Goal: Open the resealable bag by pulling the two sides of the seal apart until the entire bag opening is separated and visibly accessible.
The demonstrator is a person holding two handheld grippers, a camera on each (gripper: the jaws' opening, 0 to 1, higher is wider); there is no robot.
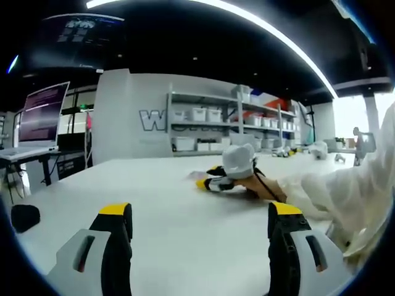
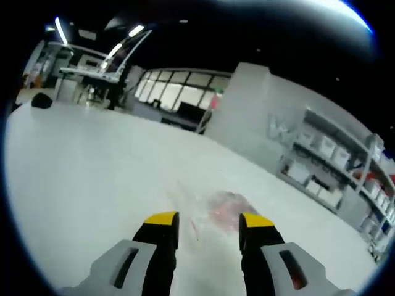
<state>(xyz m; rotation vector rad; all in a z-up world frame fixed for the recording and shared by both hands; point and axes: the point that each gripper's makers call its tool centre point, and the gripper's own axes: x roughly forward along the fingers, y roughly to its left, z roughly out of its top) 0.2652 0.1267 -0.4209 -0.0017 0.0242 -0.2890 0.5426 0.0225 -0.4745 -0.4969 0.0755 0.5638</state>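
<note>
I'm over a wide white table [image 1: 179, 209] in a workshop. The bag [image 2: 219, 209] lies flat ahead of my right gripper [image 2: 208, 225], whose jaws are spread and empty; my left gripper [image 1: 200, 219] is open too. A shallow pinch could slip off the seal.

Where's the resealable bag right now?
In the right gripper view the resealable bag lies flat on the white table, just ahead of the open right hand-held gripper, nearer its right jaw.
</note>
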